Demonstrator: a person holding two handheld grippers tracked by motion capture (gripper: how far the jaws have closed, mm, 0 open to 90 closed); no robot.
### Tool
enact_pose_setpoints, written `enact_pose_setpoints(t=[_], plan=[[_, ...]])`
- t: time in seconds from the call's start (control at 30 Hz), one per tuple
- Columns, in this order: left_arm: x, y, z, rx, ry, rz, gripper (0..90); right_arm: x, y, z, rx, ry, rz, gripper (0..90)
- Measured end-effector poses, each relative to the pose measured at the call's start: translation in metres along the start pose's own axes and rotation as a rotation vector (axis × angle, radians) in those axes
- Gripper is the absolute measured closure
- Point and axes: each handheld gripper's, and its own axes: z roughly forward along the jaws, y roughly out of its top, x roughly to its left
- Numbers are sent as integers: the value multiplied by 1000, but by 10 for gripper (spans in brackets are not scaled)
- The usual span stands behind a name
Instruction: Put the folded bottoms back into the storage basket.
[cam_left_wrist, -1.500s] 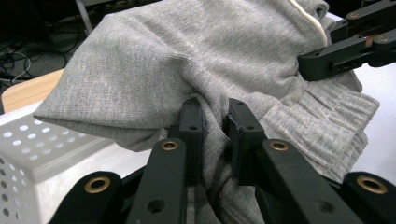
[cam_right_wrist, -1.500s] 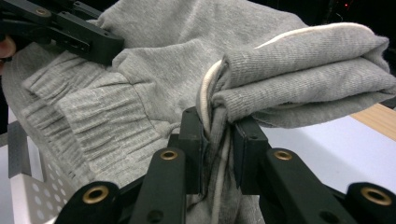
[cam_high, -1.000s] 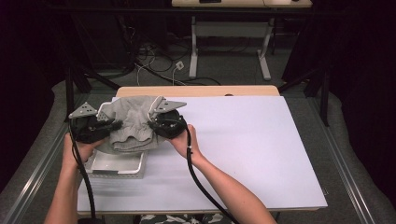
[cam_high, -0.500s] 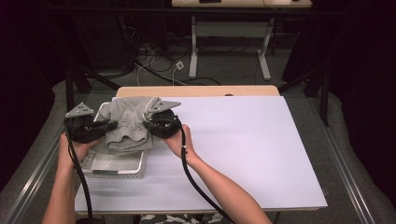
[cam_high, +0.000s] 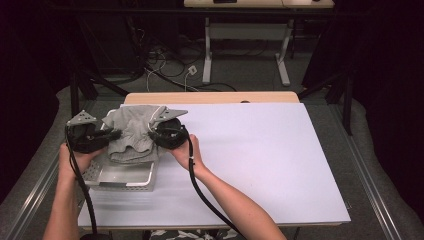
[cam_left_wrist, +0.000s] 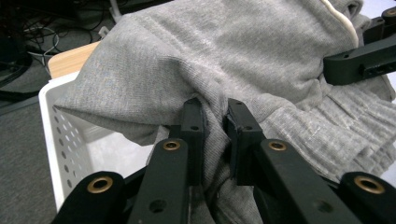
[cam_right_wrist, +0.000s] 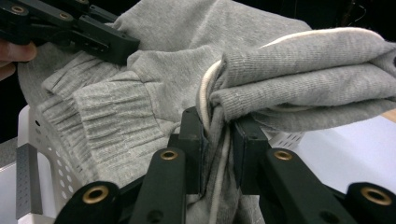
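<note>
A folded grey sweatshirt (cam_high: 134, 134) with ribbed cuffs and a white drawstring hangs between both grippers over a white perforated basket (cam_high: 120, 179) at the table's left. My left gripper (cam_high: 111, 135) pinches its left side; in the left gripper view the jaws (cam_left_wrist: 215, 122) are shut on a fold of the grey sweatshirt (cam_left_wrist: 261, 56). My right gripper (cam_high: 156, 136) holds the right side; in the right gripper view its jaws (cam_right_wrist: 219, 128) clamp the bunched sweatshirt (cam_right_wrist: 299, 74) and the drawstring. The other gripper's black jaw shows at the top left there.
The white table top (cam_high: 260, 150) stretches to the right of the basket. A wooden strip (cam_high: 215, 97) runs along the far edge. Cables and desk legs (cam_high: 207, 55) stand on the floor beyond. The basket wall (cam_left_wrist: 51, 121) sits below the cloth.
Both grippers have shifted slightly left with the sweatshirt, keeping it stretched above the basket. Their grips have not changed.
</note>
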Motion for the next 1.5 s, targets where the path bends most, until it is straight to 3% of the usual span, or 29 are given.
enact_pose_setpoints(t=[1.5], plan=[[8, -11, 11, 109, 114, 9, 797, 16, -9, 35, 99, 61, 31, 753]])
